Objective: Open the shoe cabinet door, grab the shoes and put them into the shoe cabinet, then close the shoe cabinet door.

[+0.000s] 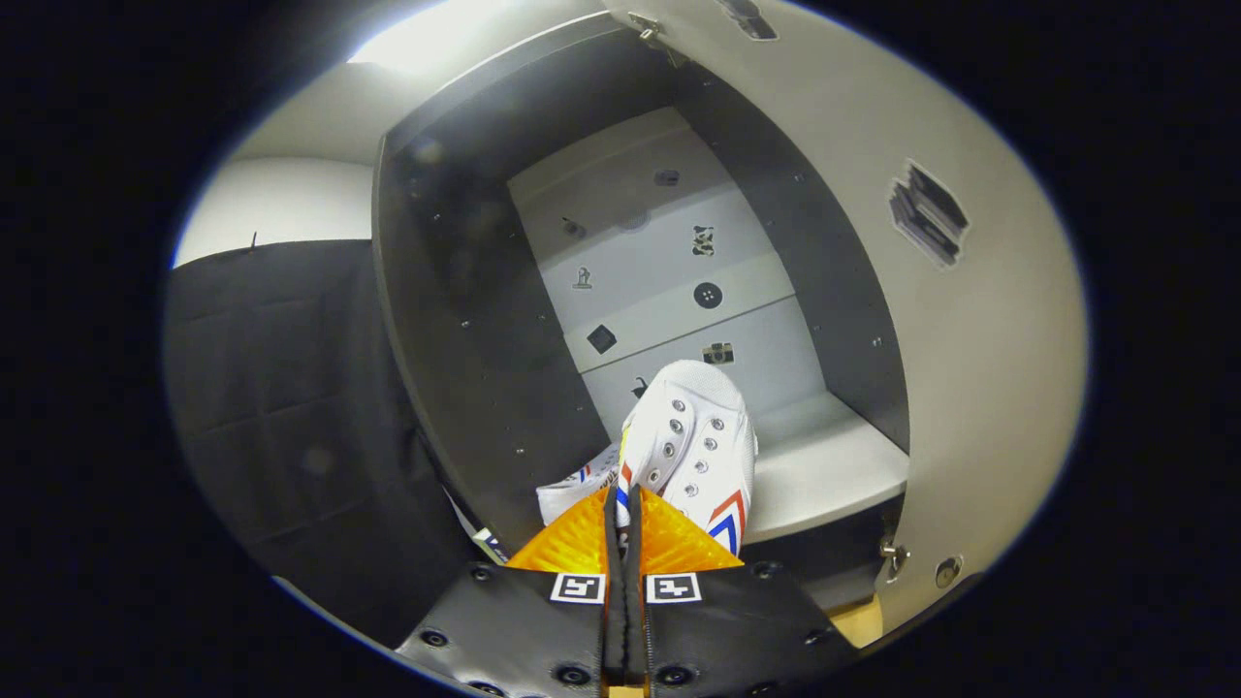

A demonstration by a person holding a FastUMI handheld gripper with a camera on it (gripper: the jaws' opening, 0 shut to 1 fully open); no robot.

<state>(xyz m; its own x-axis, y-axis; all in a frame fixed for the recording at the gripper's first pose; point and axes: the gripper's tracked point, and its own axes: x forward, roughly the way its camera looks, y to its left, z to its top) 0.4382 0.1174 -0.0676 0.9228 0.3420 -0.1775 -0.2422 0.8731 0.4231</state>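
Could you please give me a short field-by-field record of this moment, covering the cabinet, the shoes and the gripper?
cabinet: open, dark side walls, pale back panel
door: swung open, on the right of the opening
shelf: pale, low in the cabinet
held shoe: white, toe pointing into the cabinet, over the shelf's front
second shoe: white, just left of the held one, partly hidden
gripper: shut on the held shoe's rear edge
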